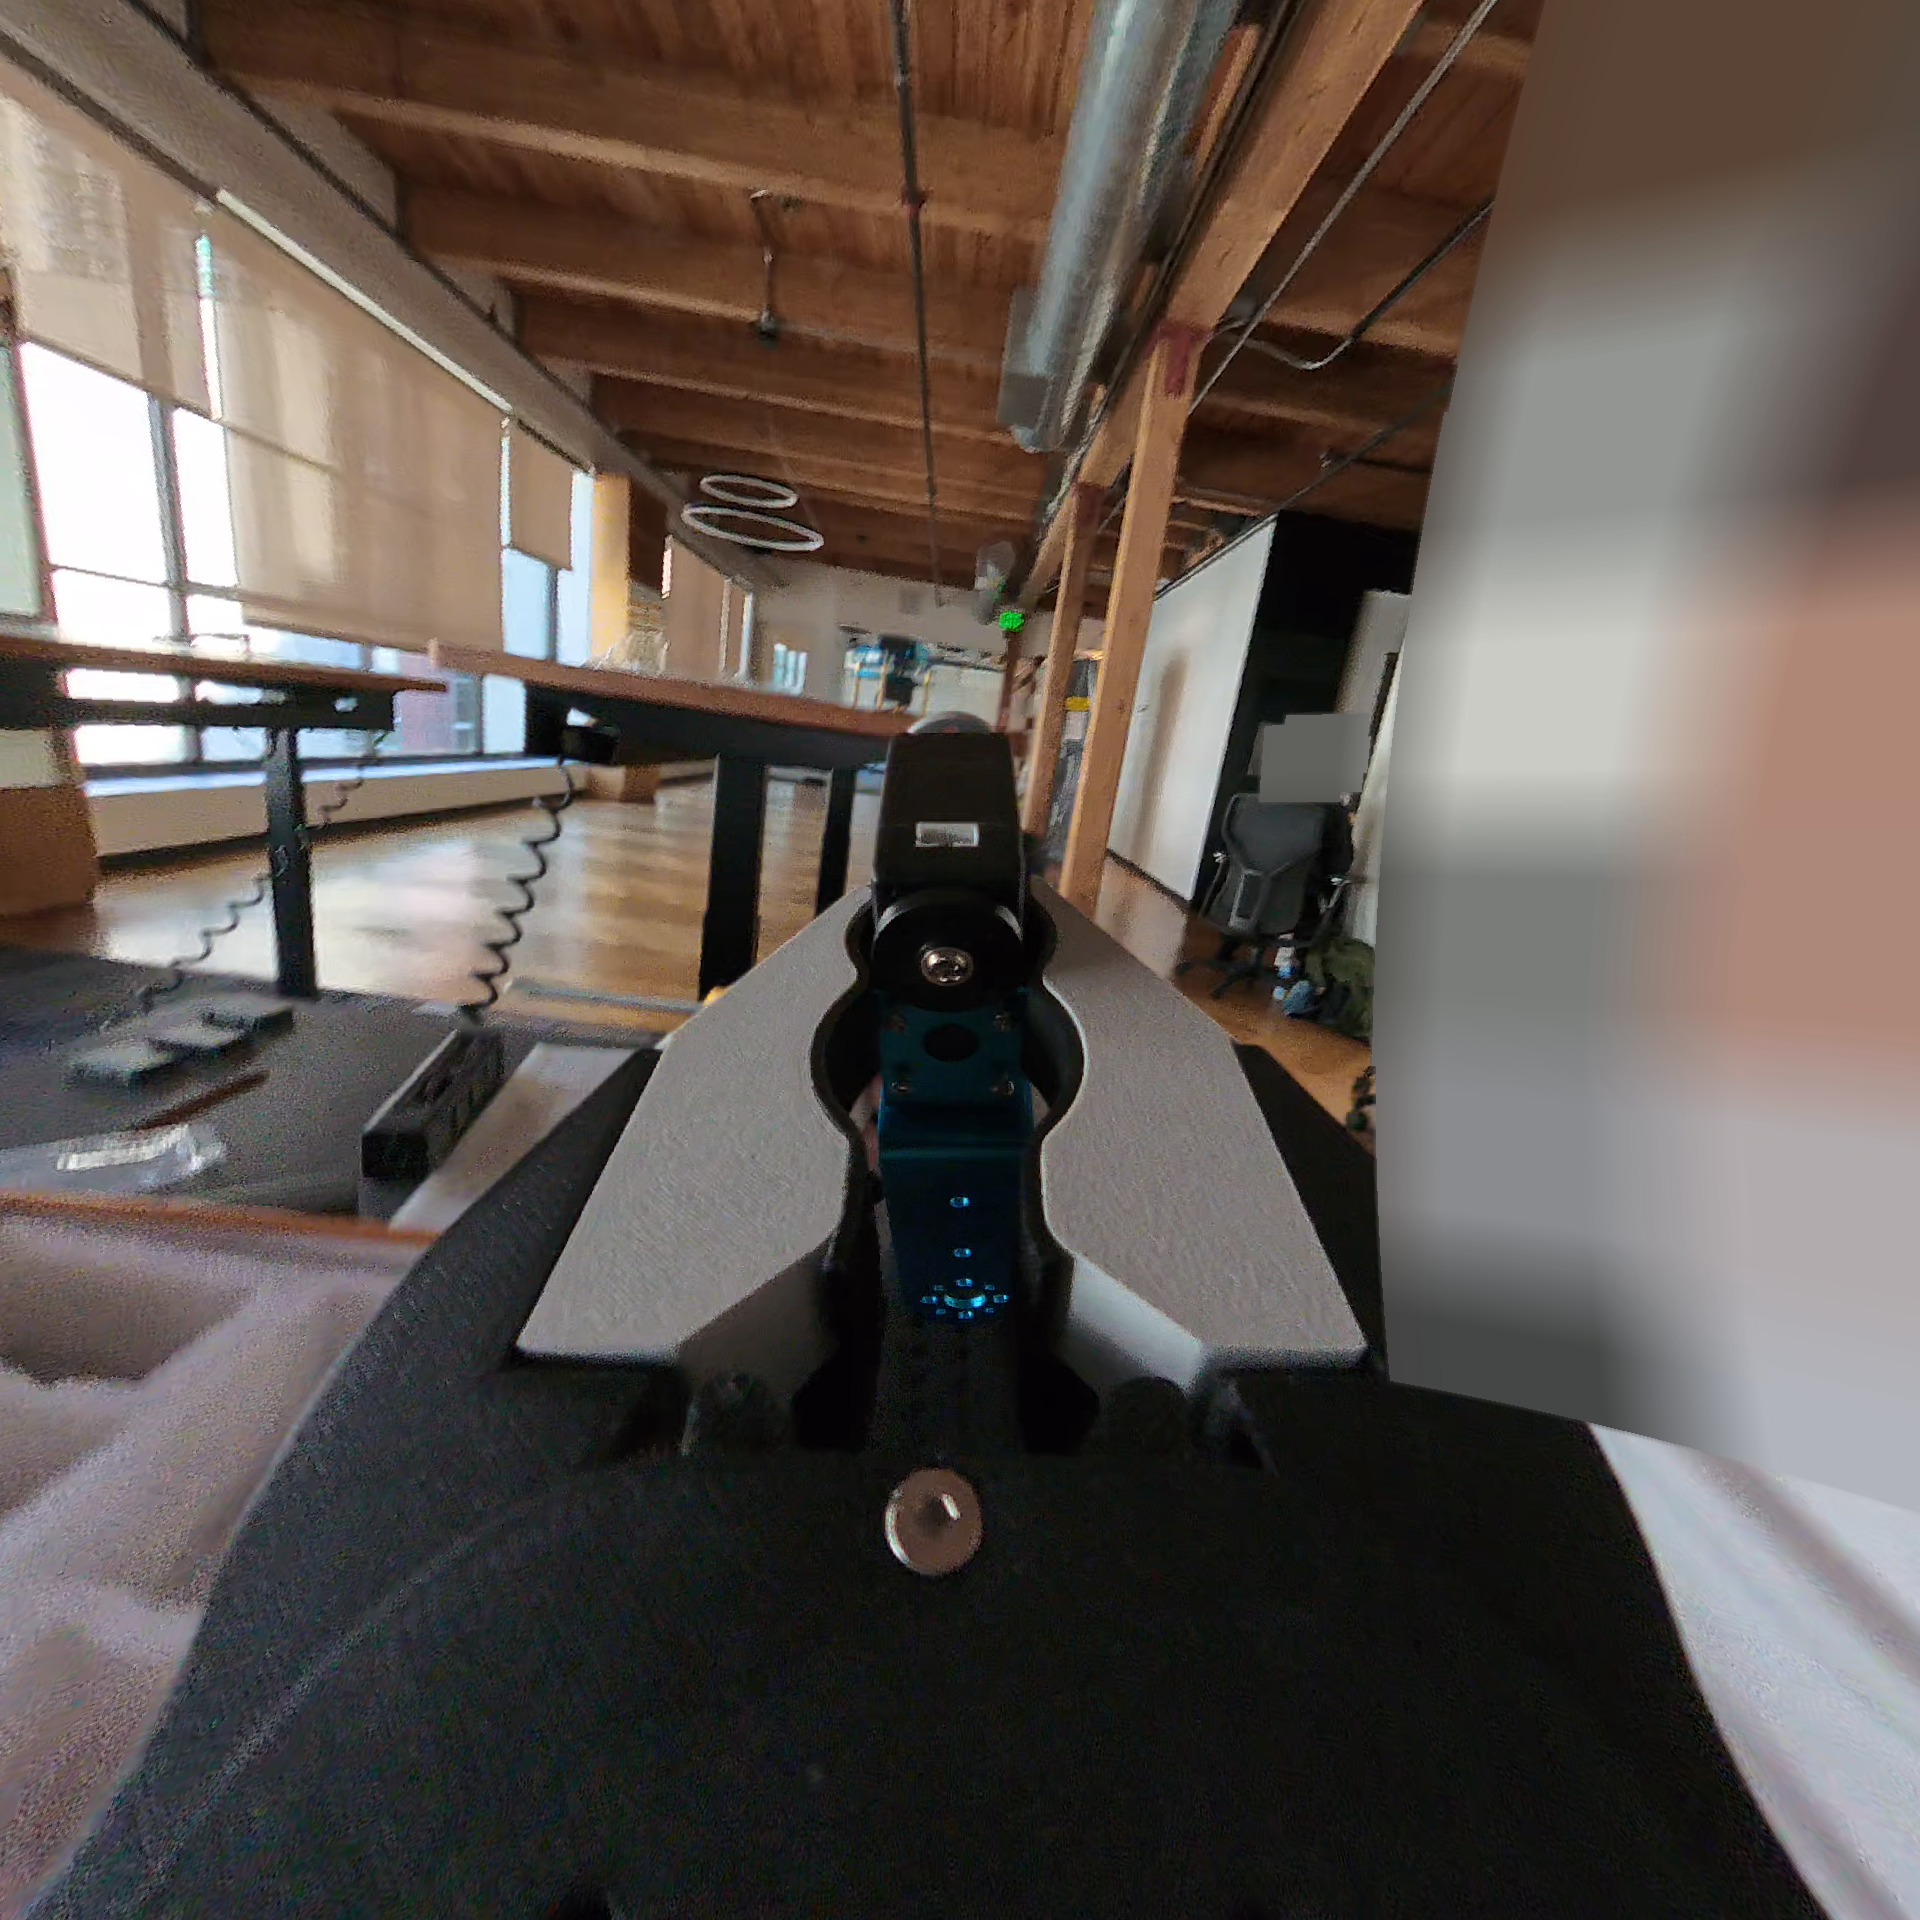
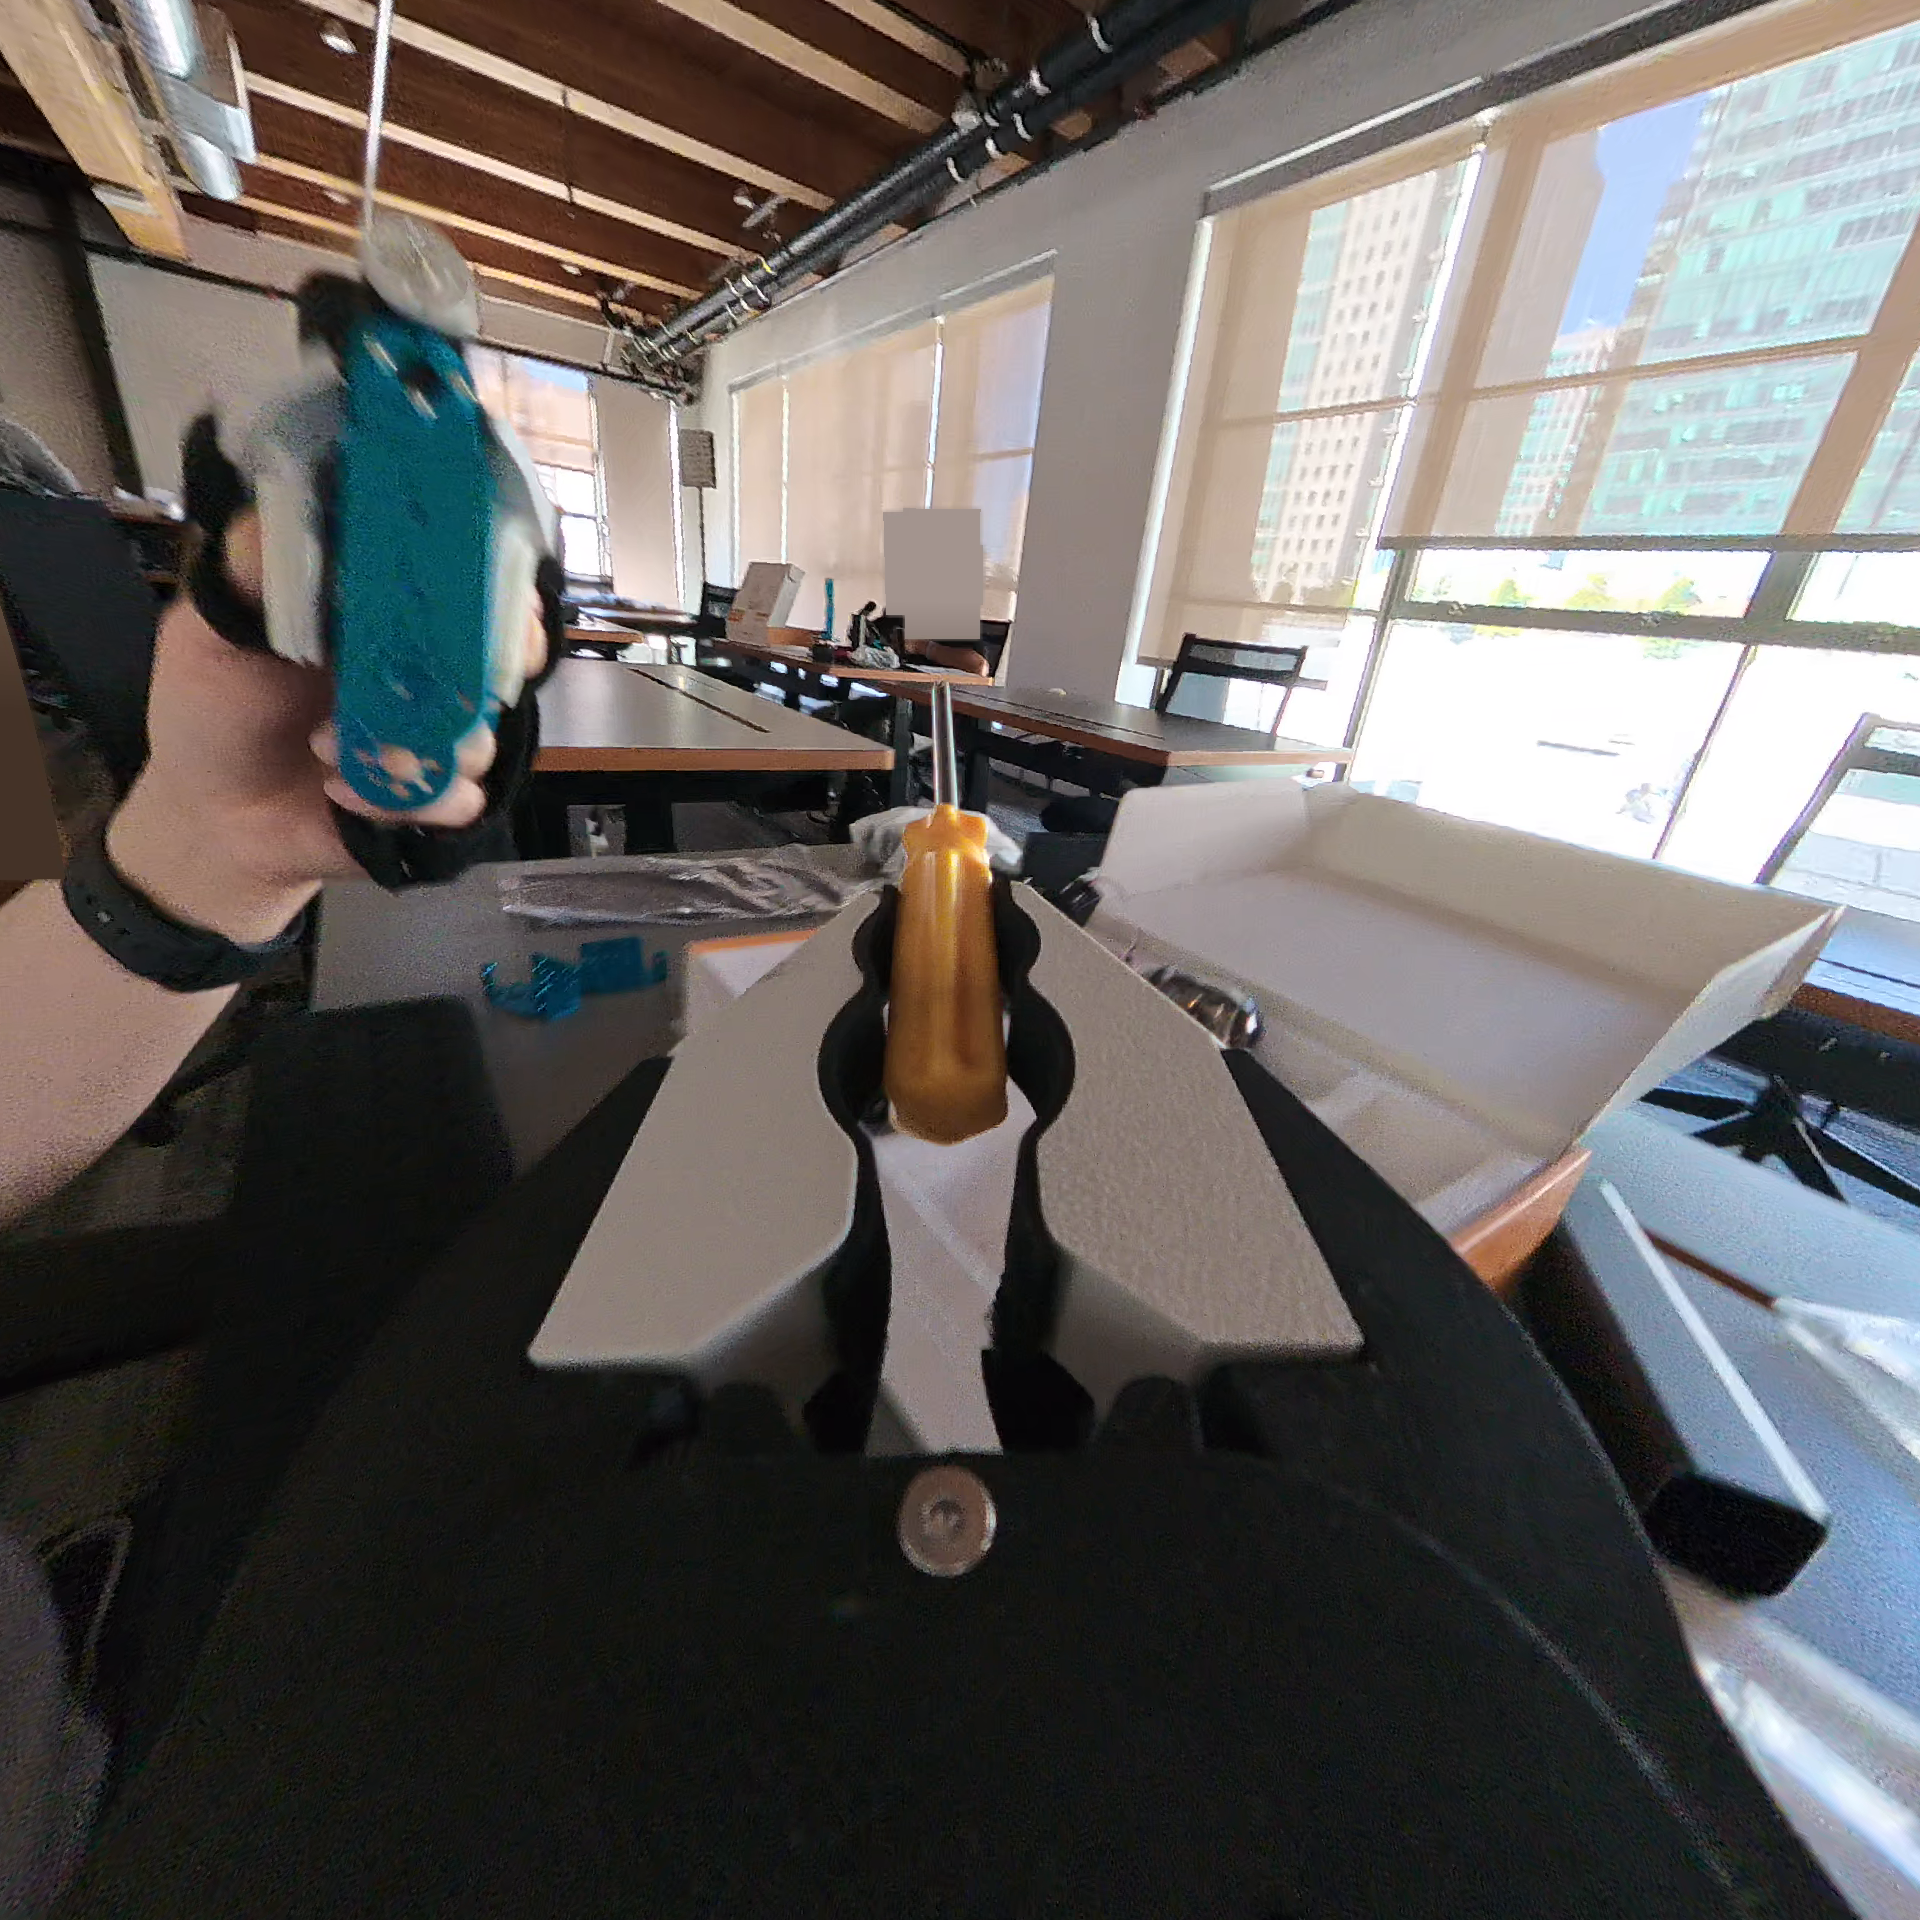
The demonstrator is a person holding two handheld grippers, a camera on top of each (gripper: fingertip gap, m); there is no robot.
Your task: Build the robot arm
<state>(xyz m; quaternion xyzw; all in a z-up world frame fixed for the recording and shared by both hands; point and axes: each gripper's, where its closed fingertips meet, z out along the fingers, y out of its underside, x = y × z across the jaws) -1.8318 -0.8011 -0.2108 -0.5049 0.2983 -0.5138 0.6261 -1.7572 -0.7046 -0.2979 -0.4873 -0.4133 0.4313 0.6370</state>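
Observation:
My left gripper (image 1: 951, 997) is shut on a blue metal bracket (image 1: 956, 1174) with a black servo motor (image 1: 945, 821) fixed at its far end; both are held up in the air. My right gripper (image 2: 945, 997) is shut on the amber handle of a screwdriver (image 2: 943, 997); its thin steel shaft (image 2: 940, 743) points forward and up. In the right wrist view the left gripper (image 2: 405, 561) shows at upper left, blurred, in a person's hand (image 2: 229, 769) with the blue bracket (image 2: 410, 582) facing me. It is apart from the screwdriver tip.
An open white box (image 2: 1455, 966) lies on the table to the right. Loose blue bracket parts (image 2: 566, 977) and a plastic bag (image 2: 675, 888) lie on a grey mat (image 2: 416, 956). A black bar (image 1: 436, 1101) and small dark parts (image 1: 177, 1039) lie left. Desks (image 1: 665, 696) stand behind. The tips of one gripper are about 15 centimeters away from the tips of the other.

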